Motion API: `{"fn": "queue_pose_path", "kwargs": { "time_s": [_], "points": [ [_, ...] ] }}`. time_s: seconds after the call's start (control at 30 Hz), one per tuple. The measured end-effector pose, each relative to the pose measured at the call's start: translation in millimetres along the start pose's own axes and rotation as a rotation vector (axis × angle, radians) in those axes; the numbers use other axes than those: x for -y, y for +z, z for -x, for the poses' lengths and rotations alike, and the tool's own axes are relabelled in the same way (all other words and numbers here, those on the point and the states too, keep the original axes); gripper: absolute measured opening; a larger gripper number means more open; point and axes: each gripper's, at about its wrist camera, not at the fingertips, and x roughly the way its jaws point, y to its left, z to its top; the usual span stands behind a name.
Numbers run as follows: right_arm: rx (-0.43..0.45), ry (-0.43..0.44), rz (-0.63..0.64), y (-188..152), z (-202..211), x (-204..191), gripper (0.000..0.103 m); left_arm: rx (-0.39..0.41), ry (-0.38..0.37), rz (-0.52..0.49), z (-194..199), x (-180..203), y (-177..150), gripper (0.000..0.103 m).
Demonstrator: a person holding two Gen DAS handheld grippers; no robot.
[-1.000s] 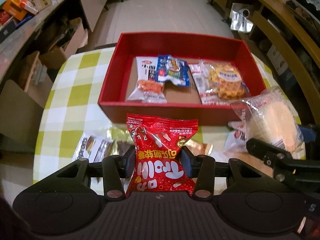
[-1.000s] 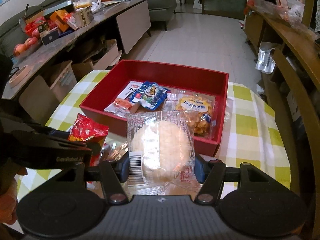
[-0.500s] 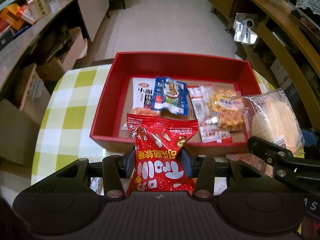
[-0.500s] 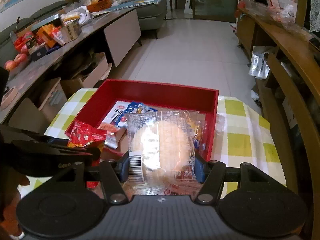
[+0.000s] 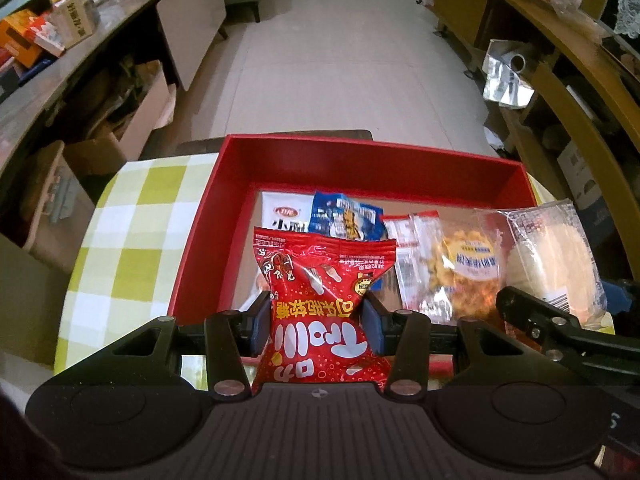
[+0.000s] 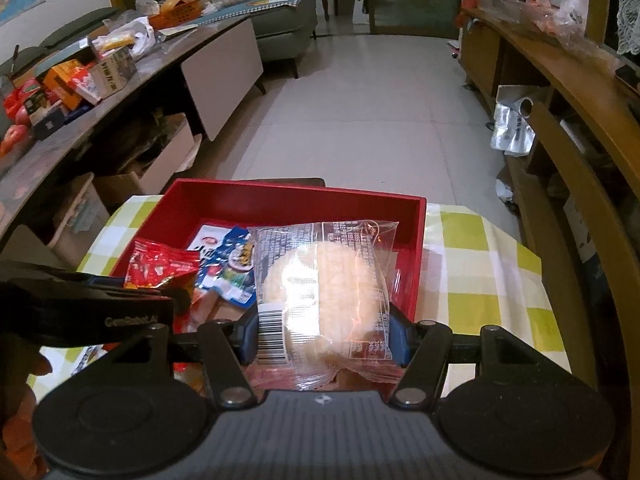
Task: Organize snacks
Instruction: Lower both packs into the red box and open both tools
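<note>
My left gripper is shut on a red candy bag, which hangs over the near left part of the red box. My right gripper is shut on a clear pack with a pale round rice cracker, held over the box's right half. That cracker pack also shows at the right of the left wrist view. On the box floor lie a white pack, a blue pack and a clear pack of orange crisps.
The box sits on a table with a yellow-green checked cloth. A long cluttered counter runs along the left and wooden shelving along the right. Tiled floor lies beyond the table. A hand holds the left gripper's handle.
Both grippers have carried their packs forward, from in front of the box's near wall to above its inside. The grips have not changed.
</note>
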Motion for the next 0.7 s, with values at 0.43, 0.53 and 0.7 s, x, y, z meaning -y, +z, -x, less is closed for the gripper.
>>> {"fn": "queue_pose_path", "kwargs": {
  "time_s": [0.43, 0.53, 0.7],
  "points": [
    [-0.025, -0.012, -0.021, 8.5, -38.3, 11.2, 0.066, -0.035, 0.022, 0.004, -31.8, 1.7, 14.2, 0.055],
    [-0.032, -0.01, -0.018, 8.4, -42.1, 10.0, 0.066, -0.044, 0.028, -0.002, -35.8, 2.4, 14.5, 0.055],
    [-0.04, -0.004, -0.015, 7.3, -48.3, 7.7, 0.066, -0.055, 0.032, 0.007, -39.6, 0.5, 14.8, 0.055]
  ]
}}
